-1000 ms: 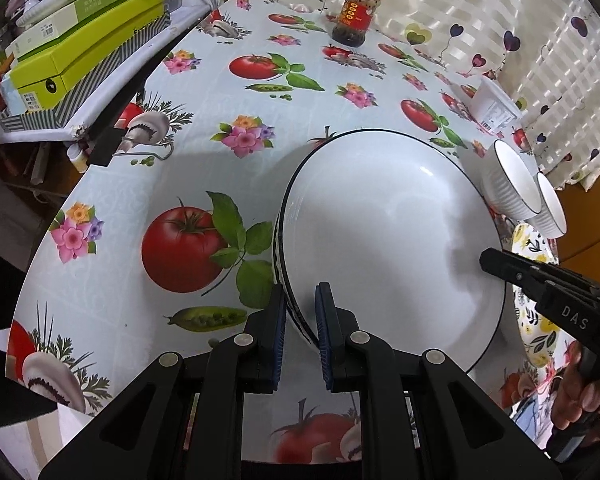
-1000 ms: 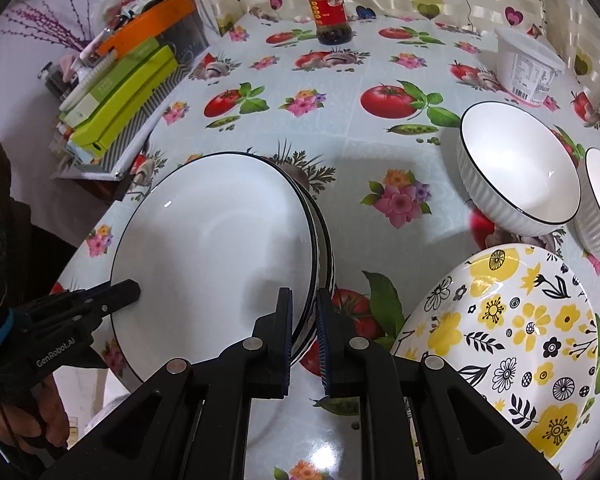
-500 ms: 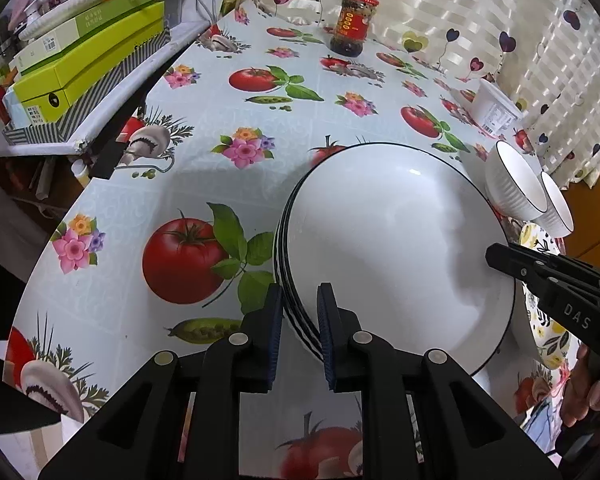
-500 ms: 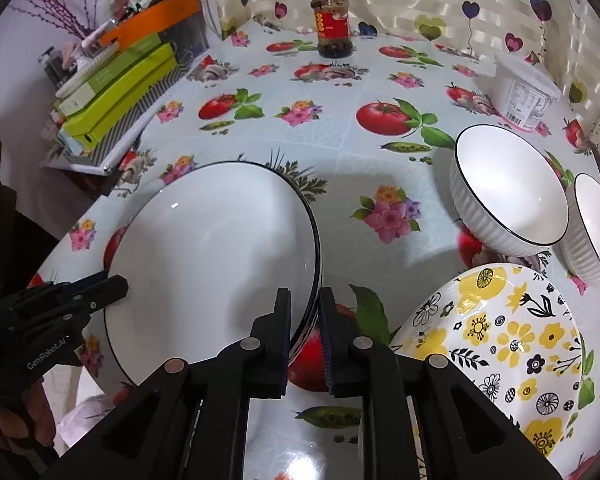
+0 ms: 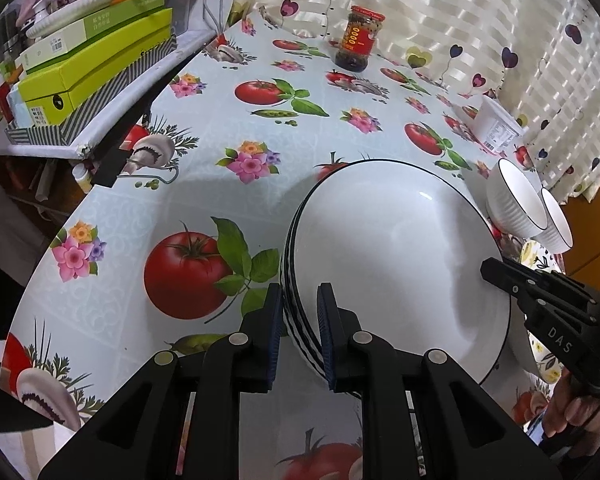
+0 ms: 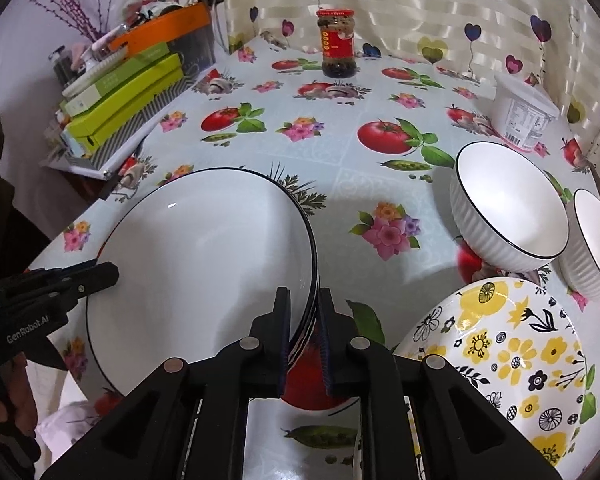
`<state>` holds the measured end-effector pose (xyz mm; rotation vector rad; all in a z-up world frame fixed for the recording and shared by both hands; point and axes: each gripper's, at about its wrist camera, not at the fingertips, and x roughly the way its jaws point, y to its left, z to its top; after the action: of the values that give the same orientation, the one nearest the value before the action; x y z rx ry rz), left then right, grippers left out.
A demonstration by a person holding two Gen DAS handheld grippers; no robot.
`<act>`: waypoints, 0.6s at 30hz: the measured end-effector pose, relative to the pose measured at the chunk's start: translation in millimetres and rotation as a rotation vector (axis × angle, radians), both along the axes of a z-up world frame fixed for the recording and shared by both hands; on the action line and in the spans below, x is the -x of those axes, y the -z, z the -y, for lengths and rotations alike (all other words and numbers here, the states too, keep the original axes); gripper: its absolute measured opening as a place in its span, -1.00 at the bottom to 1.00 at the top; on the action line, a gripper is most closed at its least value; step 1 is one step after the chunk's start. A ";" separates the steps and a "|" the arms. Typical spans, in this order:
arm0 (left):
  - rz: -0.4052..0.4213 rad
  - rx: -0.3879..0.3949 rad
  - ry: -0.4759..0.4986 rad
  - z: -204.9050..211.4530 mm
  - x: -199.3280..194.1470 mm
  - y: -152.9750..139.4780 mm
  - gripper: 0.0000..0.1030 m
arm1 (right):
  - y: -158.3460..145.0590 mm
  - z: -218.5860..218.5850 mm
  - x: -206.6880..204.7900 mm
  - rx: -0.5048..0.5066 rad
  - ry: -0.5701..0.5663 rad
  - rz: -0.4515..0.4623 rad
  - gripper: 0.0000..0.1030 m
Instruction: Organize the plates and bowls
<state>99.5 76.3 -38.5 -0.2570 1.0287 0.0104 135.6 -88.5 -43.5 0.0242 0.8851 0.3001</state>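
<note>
A stack of white plates with black rims (image 5: 388,256) is held above the table, also seen in the right wrist view (image 6: 204,264). My left gripper (image 5: 299,328) is shut on the stack's left edge. My right gripper (image 6: 304,332) is shut on its right edge, and shows in the left wrist view (image 5: 496,270). A yellow flowered plate (image 6: 508,356) lies to the right. Two white ribbed bowls (image 6: 508,220) (image 6: 596,240) stand behind it.
A red-lidded jar (image 6: 338,44) stands at the back of the tomato-print tablecloth (image 6: 340,128). A white tub (image 6: 524,116) is at the back right. Green boxes (image 5: 96,68) are stacked on a shelf to the left. A curtain hangs behind.
Both grippers have lifted the plate stack and drawn it a little back toward me; the table now looks farther below.
</note>
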 end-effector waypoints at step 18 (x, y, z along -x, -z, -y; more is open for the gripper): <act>0.129 0.015 0.013 4.4 24.3 -44.1 -0.67 | -33.1 27.2 35.4 -0.094 -0.003 0.023 -0.32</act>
<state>75.2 71.9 5.6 -0.2616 0.9020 -0.0252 100.2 -115.7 -10.4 0.1060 0.8478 0.3440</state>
